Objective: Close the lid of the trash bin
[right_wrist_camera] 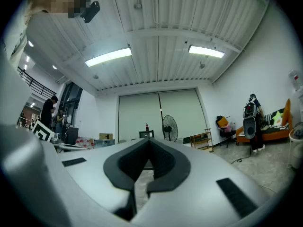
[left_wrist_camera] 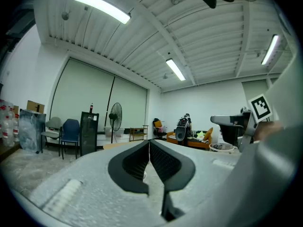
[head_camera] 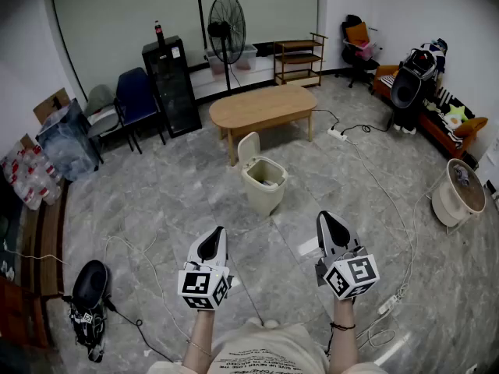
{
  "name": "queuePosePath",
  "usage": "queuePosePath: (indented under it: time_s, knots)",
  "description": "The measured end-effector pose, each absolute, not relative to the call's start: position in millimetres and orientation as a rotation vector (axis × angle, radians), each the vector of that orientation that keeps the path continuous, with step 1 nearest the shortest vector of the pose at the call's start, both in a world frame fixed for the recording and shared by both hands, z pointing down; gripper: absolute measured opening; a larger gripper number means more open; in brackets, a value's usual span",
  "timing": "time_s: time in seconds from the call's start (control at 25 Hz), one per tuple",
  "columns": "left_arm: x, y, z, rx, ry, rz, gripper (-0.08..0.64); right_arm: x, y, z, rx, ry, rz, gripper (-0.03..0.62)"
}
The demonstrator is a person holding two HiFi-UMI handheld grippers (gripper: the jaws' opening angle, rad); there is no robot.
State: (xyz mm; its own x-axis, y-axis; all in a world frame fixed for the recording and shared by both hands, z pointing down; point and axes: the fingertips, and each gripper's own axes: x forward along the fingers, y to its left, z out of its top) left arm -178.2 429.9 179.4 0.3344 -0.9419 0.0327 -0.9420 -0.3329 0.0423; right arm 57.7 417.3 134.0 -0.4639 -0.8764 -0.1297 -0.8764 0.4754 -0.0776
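Note:
A cream trash bin (head_camera: 265, 183) stands on the grey tiled floor, in front of the wooden table. Its lid (head_camera: 249, 148) is tipped up on the left rear side, and the inside shows. My left gripper (head_camera: 214, 242) hovers well short of the bin, low and left of it, jaws shut with nothing between them. My right gripper (head_camera: 330, 228) hangs to the bin's lower right, also shut and empty. In the left gripper view the left gripper (left_wrist_camera: 149, 142) has its pads together. The right gripper view shows the right gripper (right_wrist_camera: 148, 141) with its tips pressed together too. Neither view shows the bin.
An oval wooden table (head_camera: 263, 106) stands behind the bin. A white cable (head_camera: 390, 209) with a power strip runs along the floor at right, and a round cream tub (head_camera: 458, 194) sits at far right. A black bag (head_camera: 87, 291) and cords lie at lower left.

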Motion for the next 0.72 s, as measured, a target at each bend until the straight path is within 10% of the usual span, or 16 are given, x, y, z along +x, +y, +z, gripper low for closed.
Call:
queuePosePath:
  time_s: [0.72]
  knots:
    - [-149.2,432.9,185.1,2.548,-1.701,-0.024,0.025,85.0,420.3,156.7,-1.580,2.572,-0.040,0.005]
